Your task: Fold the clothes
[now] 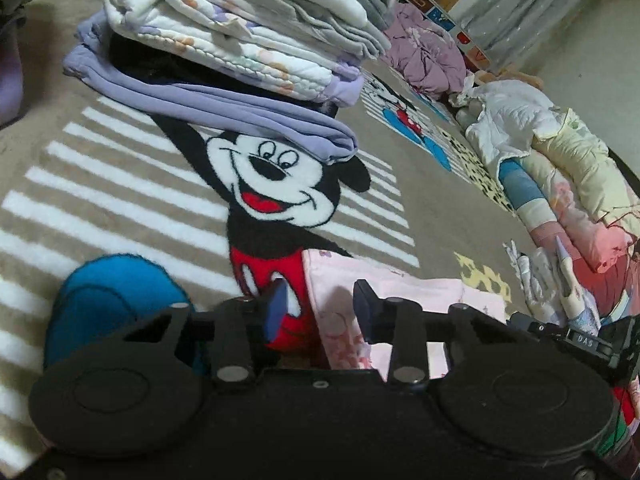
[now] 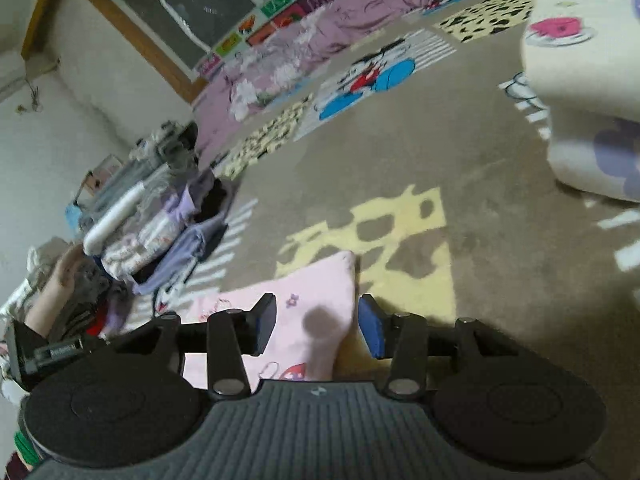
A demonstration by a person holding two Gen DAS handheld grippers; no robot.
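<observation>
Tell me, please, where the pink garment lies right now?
The pink garment lies flat on the cartoon rug, under both open grippers, beside the mouse figure's red shorts.

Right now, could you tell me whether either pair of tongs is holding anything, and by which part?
Nothing is gripped: left tongs and right tongs stand open over corners of the pink garment.

Both views are taken from low over the carpet (image 1: 420, 208), each angled downward along its own tongs. The pink cloth (image 1: 400, 292) is seen close up in both: its left corner lies before the left tongs (image 1: 320, 304), its right corner (image 2: 320, 292) before the right tongs (image 2: 317, 324). The stack of folded clothes (image 1: 240, 48) beyond the pink cloth is faced nearby in the left view and appears far left (image 2: 160, 224) in the right view.
</observation>
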